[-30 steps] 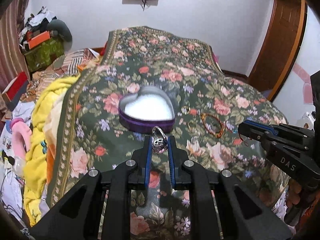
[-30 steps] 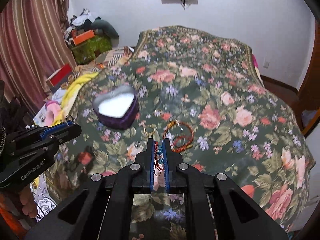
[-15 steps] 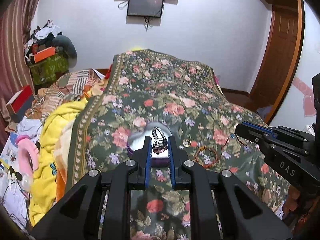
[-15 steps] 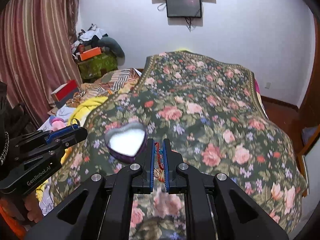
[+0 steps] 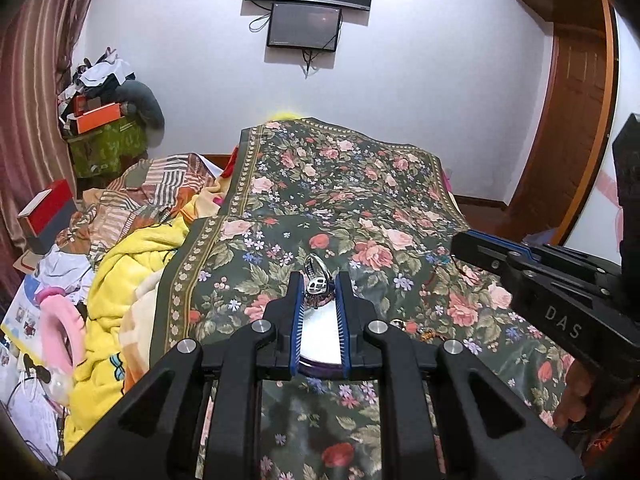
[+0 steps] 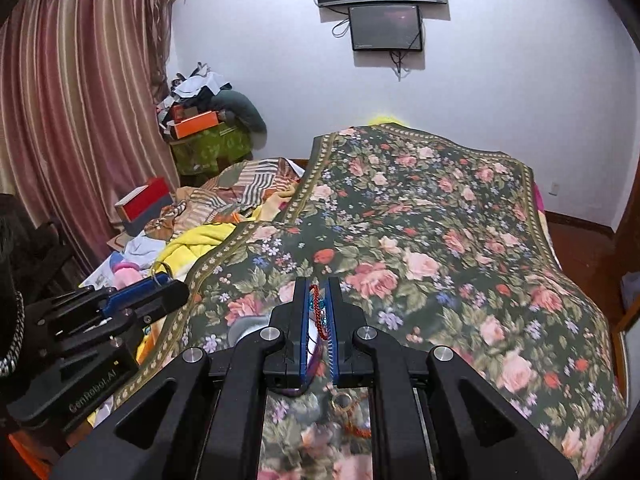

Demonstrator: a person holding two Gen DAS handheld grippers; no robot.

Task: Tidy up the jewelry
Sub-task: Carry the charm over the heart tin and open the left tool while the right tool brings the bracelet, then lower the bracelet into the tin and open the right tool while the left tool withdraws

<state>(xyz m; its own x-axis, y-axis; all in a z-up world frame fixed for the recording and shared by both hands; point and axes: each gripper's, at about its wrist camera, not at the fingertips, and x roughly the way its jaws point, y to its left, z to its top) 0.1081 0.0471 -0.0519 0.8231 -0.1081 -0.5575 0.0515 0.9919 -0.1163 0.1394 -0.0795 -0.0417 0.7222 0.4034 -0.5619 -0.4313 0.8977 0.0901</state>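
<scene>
Left claw: (image 5: 319, 292) its blue-padded fingers (image 5: 295, 312) pinch a silver ring (image 5: 316, 280), which stands upright between the tips, raised above the bed.
Silver ring: an ornate metal band with an open-work front — held at the very ends of the fingers, clear of the bedspread (image 5: 360, 208).
Heart-shaped box: (image 5: 320, 340) seen in the left wrist view just under and behind the left claw; its white inside shows between the fingers and a purple rim at the near edge. In the right wrist view only a grey-white sliver of it shows beside the right claw's left finger.
Right claw: (image 6: 319, 304) fingers drawn close together on a red beaded bracelet (image 6: 316, 308) with small blue beads; the strand hangs down between the pads.
Red beaded bracelet: gripped near the fingertips, lifted off the bedspread — its loose end trails low between the fingers.
Other jewelry: small gold-coloured pieces (image 5: 416, 326) lie on the bedspread just right of the box; exactly what they are is too small to tell.
Position of the two claws: the right one enters the left wrist view from the right edge, the left one enters the right wrist view from the lower left; they are near each other above the near part of the bed.
Surroundings: a yellow blanket (image 5: 116, 280) is heaped at the bed's left side, and a dark screen (image 5: 304, 30) hangs on the white wall.
</scene>
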